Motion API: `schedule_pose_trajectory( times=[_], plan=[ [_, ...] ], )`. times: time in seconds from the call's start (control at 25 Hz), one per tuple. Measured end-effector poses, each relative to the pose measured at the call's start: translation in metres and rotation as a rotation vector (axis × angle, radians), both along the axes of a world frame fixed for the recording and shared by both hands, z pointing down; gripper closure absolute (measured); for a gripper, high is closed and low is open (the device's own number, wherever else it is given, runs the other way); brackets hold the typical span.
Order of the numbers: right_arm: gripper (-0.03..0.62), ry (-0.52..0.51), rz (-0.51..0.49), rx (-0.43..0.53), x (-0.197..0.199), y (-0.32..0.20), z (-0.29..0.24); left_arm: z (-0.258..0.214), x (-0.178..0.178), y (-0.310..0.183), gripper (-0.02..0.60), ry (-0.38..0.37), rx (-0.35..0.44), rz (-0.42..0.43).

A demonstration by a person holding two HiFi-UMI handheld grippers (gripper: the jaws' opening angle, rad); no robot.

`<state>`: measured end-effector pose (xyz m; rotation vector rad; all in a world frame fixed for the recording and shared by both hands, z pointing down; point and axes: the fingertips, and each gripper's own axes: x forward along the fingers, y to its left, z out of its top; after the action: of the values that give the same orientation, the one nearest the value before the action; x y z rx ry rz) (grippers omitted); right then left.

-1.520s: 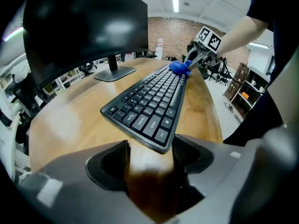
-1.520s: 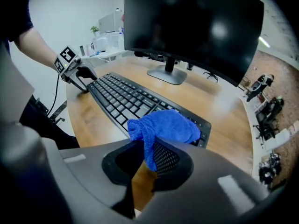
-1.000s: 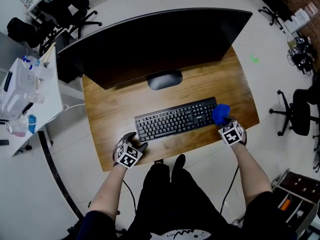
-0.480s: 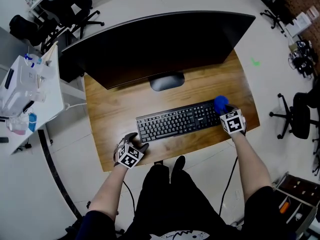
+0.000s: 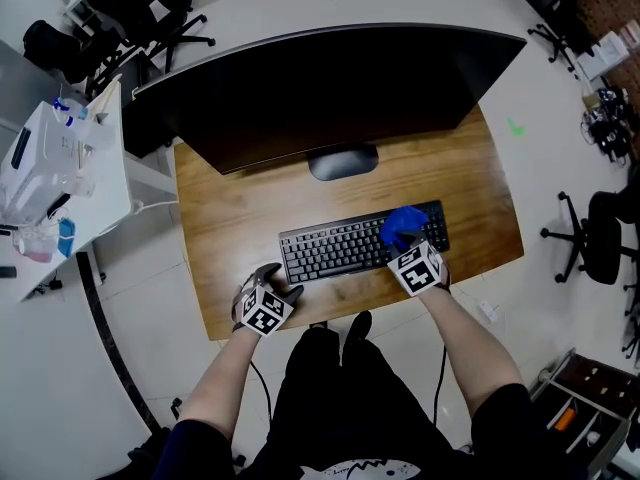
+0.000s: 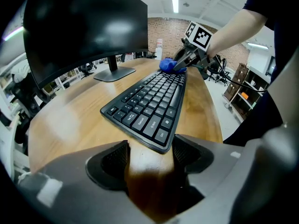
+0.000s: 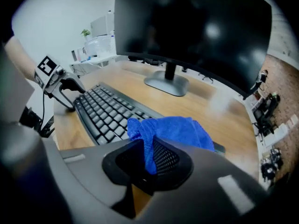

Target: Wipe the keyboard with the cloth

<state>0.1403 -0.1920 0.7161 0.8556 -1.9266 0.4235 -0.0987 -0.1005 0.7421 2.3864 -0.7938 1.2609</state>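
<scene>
Head view: right gripper (image 5: 410,249) is working over the right part of the keyboard (image 5: 335,248), jaws clamped on the blue cloth (image 5: 404,225). In the right gripper view I'm seeing a fold of it pinched between the pads, with the rest bunched out front and lying on the keys. Left gripper (image 5: 272,294) is sitting at the keyboard's near left corner with its jaws apart and nothing held. That corner is right at the mouth of the jaws in the left gripper view; I can't tell whether it's touching, so I'm reading this as bracing, not gripping. The keyboard is lying flat on the wooden desk (image 5: 235,218), in front of the monitor (image 5: 330,88). Progress, my judgement: the wipe is under way. The cloth is covering only one patch at the right. I'm still expecting to run the long stretch of keys towards the left gripper, and nothing here is showing which keys are already clean.
</scene>
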Motion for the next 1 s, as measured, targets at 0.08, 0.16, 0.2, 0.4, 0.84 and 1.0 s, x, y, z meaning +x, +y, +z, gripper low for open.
schedule_pose_trajectory(
  times=[0.08, 0.16, 0.2, 0.4, 0.84, 1.0],
  plan=[
    [0.546, -0.009, -0.072, -0.001, -0.029, 0.017, 0.002, 0.000, 0.001, 0.000, 0.278, 0.002, 0.001, 0.002],
    [0.546, -0.017, -0.131, 0.001, -0.054, 0.031, 0.002, 0.000, 0.001, 0.000, 0.278, 0.005, 0.005, 0.001],
    [0.546, -0.026, -0.152, -0.002, -0.066, 0.036, 0.001, -0.001, 0.001, 0.000, 0.278, 0.006, 0.006, 0.001],
    [0.546, -0.068, -0.277, -0.029, -0.127, 0.064, 0.000, -0.001, 0.002, 0.000, 0.278, 0.006, 0.004, 0.001],
    [0.546, -0.130, -0.513, -0.121, -0.207, 0.134, 0.004, -0.001, 0.001, 0.000, 0.278, 0.015, 0.011, 0.002],
    [0.546, -0.223, -0.442, -0.143, -0.207, 0.127, -0.010, -0.001, 0.000, 0.000, 0.278, 0.013, 0.011, 0.000]
  ],
)
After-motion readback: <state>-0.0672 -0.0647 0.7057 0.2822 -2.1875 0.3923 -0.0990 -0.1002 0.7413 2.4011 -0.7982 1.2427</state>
